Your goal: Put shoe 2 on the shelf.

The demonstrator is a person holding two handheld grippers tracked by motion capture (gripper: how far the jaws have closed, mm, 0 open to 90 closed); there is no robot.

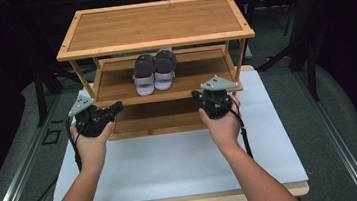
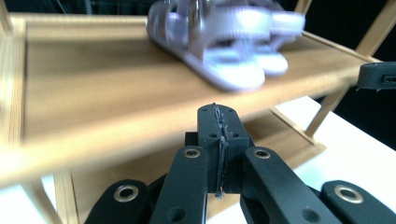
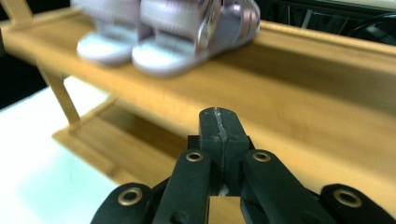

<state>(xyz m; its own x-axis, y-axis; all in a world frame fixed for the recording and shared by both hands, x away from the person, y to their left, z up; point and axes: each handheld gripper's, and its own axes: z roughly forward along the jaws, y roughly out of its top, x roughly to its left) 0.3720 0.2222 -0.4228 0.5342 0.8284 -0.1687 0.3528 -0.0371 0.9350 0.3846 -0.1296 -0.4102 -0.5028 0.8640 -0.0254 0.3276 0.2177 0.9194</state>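
Both jaws are pressed together, empty, as I am bringing the left gripper [image 1: 117,107] and right gripper [image 1: 195,95] toward the sandals [image 1: 154,72] on the rack's middle shelf [image 1: 199,73]. They are looking light and soft; I am planning to pinch the straps.

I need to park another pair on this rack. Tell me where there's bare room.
The top shelf is bare. The middle shelf is free either side of the lilac sandals, which fill its centre. The bottom shelf looks bare, but the left gripper and right gripper, both shut, crowd its front corners.
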